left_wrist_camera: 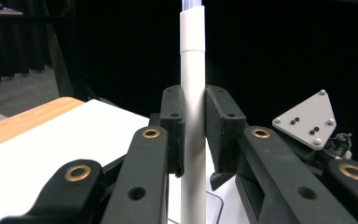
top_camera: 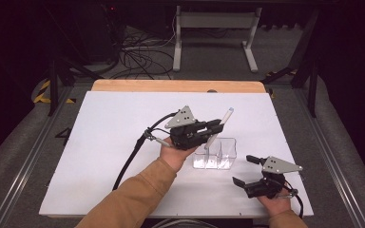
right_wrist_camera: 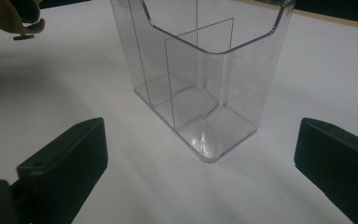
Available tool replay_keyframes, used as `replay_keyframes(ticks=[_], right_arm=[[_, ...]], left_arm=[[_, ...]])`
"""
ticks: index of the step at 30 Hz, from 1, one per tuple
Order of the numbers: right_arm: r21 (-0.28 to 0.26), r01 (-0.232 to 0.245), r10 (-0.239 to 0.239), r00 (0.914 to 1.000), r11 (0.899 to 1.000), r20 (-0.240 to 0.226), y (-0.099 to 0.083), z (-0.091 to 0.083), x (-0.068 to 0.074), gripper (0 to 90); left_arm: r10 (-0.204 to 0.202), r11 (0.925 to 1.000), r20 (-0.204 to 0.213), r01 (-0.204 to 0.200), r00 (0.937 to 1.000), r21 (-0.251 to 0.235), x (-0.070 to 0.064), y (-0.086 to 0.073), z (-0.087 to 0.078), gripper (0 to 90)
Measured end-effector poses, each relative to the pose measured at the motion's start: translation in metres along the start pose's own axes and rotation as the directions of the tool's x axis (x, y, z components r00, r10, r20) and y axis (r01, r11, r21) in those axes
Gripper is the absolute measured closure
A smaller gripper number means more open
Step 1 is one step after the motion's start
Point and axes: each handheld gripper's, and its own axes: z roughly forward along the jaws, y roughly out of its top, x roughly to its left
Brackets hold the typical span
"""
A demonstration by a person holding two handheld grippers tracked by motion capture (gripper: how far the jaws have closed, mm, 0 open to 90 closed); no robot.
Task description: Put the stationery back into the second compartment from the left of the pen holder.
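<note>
A person's left gripper (top_camera: pixel 217 125) is clamping a white marker (top_camera: pixel 221 126) between its 2 jaws, holding it tilted above the clear plastic organizer (top_camera: pixel 216 154) standing on the white table (top_camera: pixel 114 128). The right gripper (top_camera: pixel 243 170) is resting near the table's front edge, jaws spread wide apart, pointing at the organizer's divided compartments.

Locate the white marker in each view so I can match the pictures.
High view: white marker right of centre, slanted, held in the left claw above the clear organizer.
Left gripper view: centre, upright between the jaws.
Right gripper view: not in it.
Shared landmark: the clear organizer.
</note>
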Motion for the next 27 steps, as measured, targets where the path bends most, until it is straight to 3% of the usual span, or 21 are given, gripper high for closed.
replay_keyframes(ticks=[13,27], right_arm=[[0.001,0.003,-0.003,1.0,1.0,-0.003,0.0,0.0,0.0,3.2],[0.001,0.002,-0.002,1.0,1.0,-0.003,0.0,0.0,0.0,3.2]], left_arm=[[0.016,0.9998,0.012,-0.016,0.9998,0.012,-0.004,-0.011,0.021,78.6],[0.009,0.9985,0.003,-0.009,1.0,0.054,0.002,-0.018,0.021,78.3]])
